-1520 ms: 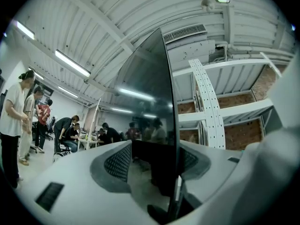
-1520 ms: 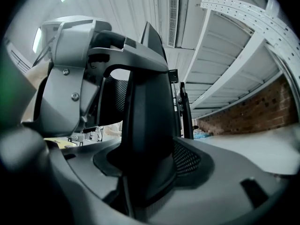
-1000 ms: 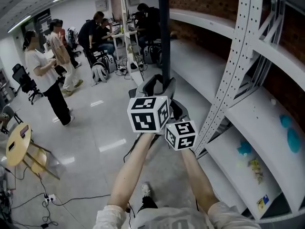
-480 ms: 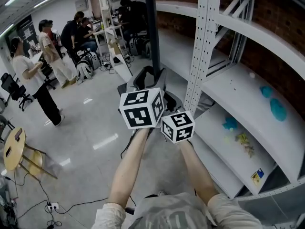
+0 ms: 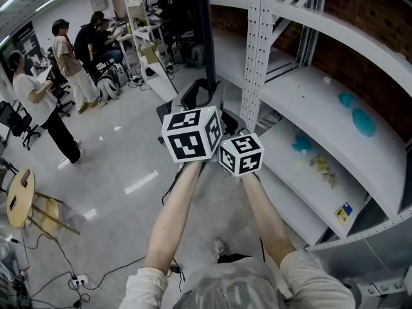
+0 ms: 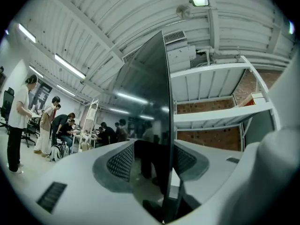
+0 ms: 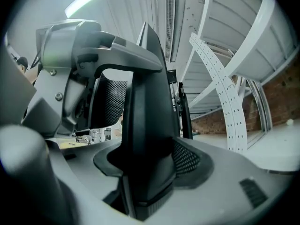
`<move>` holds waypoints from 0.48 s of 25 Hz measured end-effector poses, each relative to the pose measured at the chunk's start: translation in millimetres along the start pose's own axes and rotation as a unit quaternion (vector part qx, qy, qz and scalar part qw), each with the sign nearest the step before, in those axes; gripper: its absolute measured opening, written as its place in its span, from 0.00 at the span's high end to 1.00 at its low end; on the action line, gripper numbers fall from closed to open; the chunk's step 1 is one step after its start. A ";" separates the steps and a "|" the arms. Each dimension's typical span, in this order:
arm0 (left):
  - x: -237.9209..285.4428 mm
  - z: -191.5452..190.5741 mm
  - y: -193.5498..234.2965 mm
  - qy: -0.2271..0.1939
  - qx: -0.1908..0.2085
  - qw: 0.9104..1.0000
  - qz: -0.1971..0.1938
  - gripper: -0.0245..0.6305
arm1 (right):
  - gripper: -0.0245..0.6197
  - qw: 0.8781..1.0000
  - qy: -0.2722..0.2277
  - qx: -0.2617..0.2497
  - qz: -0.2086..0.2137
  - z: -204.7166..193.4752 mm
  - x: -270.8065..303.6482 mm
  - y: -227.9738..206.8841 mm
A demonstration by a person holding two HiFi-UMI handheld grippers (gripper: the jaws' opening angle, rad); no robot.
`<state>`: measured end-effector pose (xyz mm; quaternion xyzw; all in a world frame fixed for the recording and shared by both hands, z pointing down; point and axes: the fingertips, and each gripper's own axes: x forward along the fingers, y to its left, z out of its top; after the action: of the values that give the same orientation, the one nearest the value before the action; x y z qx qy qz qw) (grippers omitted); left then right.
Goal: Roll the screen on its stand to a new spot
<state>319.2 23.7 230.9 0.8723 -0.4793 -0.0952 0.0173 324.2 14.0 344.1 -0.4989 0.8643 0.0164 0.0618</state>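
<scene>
The screen (image 5: 203, 31) shows edge-on in the head view as a tall dark strip just beyond both marker cubes. My left gripper (image 5: 198, 98) is at its near edge, and my right gripper (image 5: 226, 122) is just below and to the right on the same edge. In the left gripper view the thin glossy screen (image 6: 150, 93) stands between the grey jaws of the left gripper (image 6: 152, 159), which have just been closing on it. In the right gripper view the thick black back of the screen (image 7: 145, 125) fills the gap of the right gripper (image 7: 147, 159). The stand's base is hidden.
A white perforated rack post (image 5: 256, 44) rises close on the right. Its shelves (image 5: 322, 108) hold blue items (image 5: 357, 118). Several people (image 5: 32, 102) stand and sit at the far left by desks. A round wooden stool (image 5: 19, 195) and floor cables (image 5: 77, 279) lie at the lower left.
The rack post has slid from the right of the view to just beside the grippers, and the shelves have come nearer. Both grippers keep their place on the screen's edge.
</scene>
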 end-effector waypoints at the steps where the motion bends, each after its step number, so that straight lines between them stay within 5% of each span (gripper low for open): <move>1: -2.8 -0.5 -4.3 0.002 0.002 1.000 0.000 0.60 | 0.56 1.000 0.001 0.001 -0.003 0.4 -5.4 0.1; 12: -26.1 -3.7 -41.0 0.018 0.015 1.000 0.002 0.62 | 0.58 1.000 0.008 0.010 -0.023 3.4 -50.1 2.7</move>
<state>340.4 67.5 233.5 0.8730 -0.4822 -0.0722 0.0130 347.0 58.8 346.8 -0.5178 0.8534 0.0023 0.0600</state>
